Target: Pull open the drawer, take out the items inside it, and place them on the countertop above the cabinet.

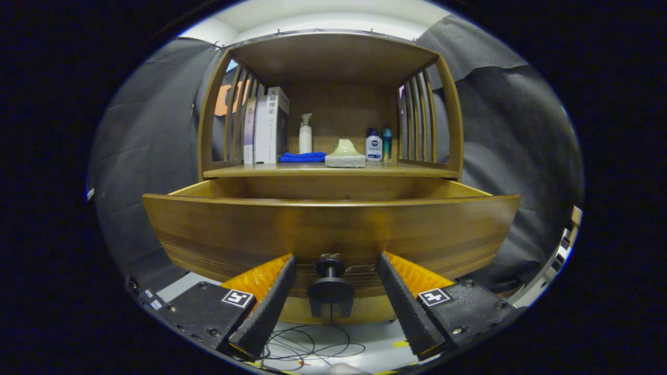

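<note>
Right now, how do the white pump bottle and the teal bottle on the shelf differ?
The white pump bottle is taller and has a pump head; the teal bottle is shorter with a plain top. The white one stands near the books; the teal one by the right slats. Both are upright. The tool is open around the drawer knob.

No text reads clearly, even on the book [271, 127]; gripper [336, 257] spread around the drawer knob [330, 266].

Claw [333, 260] level, fingers spread wide apart, gripping nothing.
</note>
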`<state>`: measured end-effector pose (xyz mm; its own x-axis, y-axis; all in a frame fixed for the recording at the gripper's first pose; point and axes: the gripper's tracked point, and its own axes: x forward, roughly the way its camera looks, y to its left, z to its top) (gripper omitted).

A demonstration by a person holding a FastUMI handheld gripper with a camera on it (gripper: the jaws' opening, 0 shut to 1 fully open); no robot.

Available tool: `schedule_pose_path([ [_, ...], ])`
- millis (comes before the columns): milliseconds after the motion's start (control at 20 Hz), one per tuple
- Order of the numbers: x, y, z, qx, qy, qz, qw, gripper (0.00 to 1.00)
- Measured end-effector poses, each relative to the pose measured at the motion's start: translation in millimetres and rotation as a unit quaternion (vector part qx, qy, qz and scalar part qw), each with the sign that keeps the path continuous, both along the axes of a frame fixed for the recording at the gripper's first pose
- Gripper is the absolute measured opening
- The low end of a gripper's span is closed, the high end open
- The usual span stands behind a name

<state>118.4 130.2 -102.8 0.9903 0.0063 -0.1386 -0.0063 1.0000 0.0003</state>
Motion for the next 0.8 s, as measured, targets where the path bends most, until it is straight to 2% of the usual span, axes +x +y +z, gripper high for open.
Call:
schedule_pose_path([
  [200,16,2,7,0.000,-0.019,0.001,1.000,1.00],
  [800,93,5,14,-0.005,-0.010,0.002,1.000,1.00],
])
